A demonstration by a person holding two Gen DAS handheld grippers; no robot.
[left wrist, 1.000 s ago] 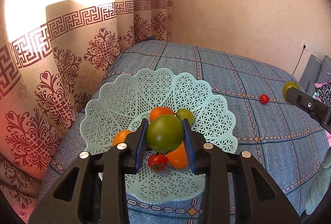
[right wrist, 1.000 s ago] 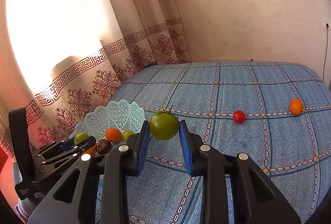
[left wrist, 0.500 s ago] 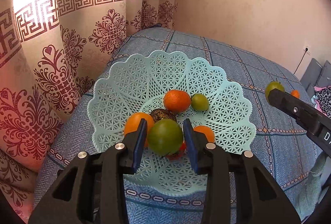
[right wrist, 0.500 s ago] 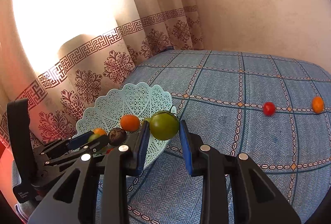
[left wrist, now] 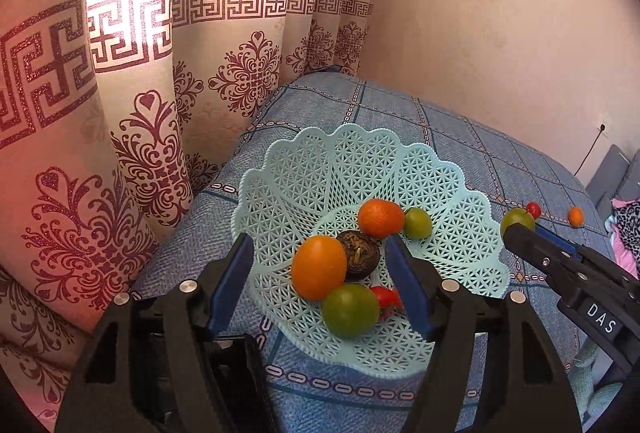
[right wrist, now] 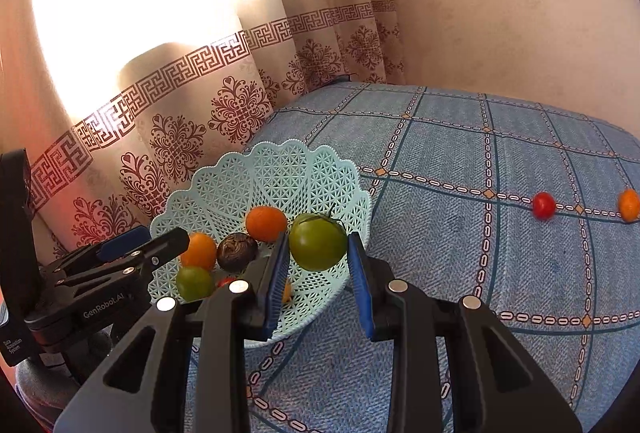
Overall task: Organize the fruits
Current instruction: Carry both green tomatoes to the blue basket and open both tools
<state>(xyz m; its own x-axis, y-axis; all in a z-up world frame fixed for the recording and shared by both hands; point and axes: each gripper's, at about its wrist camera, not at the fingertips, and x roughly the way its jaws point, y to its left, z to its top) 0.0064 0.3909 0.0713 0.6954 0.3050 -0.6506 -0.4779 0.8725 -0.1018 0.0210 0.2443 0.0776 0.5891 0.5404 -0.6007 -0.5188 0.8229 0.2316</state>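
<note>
Released since a moment ago, the green tomato (left wrist: 351, 310) now lies in the pale-green lattice plastic basket (left wrist: 460, 257), and my left gripper (left wrist: 324, 289) stands spread wide around it.

I see the basket on a blue checked bedspread (right wrist: 480, 253) beside a patterned cream curtain (left wrist: 132, 153) and a bare beige wall (left wrist: 500, 33). My right gripper (right wrist: 318, 273) pinches a second green tomato (right wrist: 318, 242) between its blue pads over the basket's rim. A small red tomato (right wrist: 543, 205) and a small orange fruit (right wrist: 629, 204) lie well apart on the bedspread.
</note>
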